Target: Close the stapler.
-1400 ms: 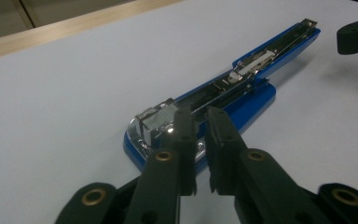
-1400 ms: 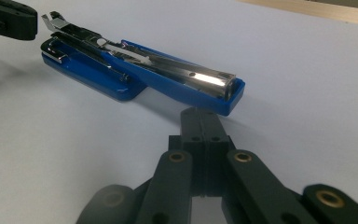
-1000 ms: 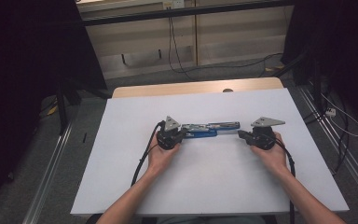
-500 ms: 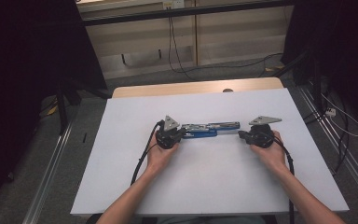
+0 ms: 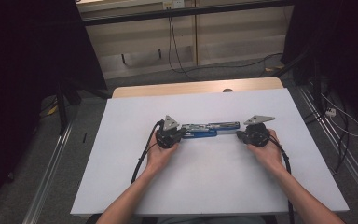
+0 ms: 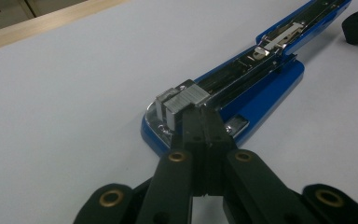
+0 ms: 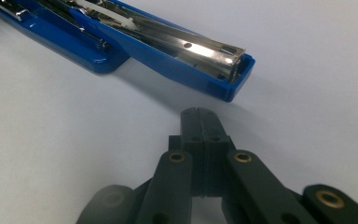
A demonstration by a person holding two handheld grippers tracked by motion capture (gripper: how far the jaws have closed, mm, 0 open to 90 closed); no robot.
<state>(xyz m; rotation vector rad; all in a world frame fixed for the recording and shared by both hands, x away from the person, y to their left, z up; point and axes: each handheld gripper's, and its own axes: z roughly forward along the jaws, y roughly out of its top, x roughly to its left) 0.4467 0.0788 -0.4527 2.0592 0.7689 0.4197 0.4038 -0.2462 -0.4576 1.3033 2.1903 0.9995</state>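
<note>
The blue stapler (image 5: 208, 130) lay opened flat in the middle of the white table (image 5: 135, 186). The left gripper (image 6: 204, 125), jaws together, pressed against the strip of staples (image 6: 182, 99) at one end. The right gripper (image 7: 201, 117), jaws also together, rested just beside the other end. The loading step seemed to be in hand; next, I think the staples must be pushed fully into the channel.

opened blue stapler (image 5: 208, 130) on white table (image 5: 214, 186), left gripper (image 5: 179, 135) at one end, right gripper (image 5: 240, 135) at other

White sheet (image 5: 214, 182) covers wooden table (image 5: 191, 88); cables (image 5: 177, 46) trail over grey floor behind.
</note>
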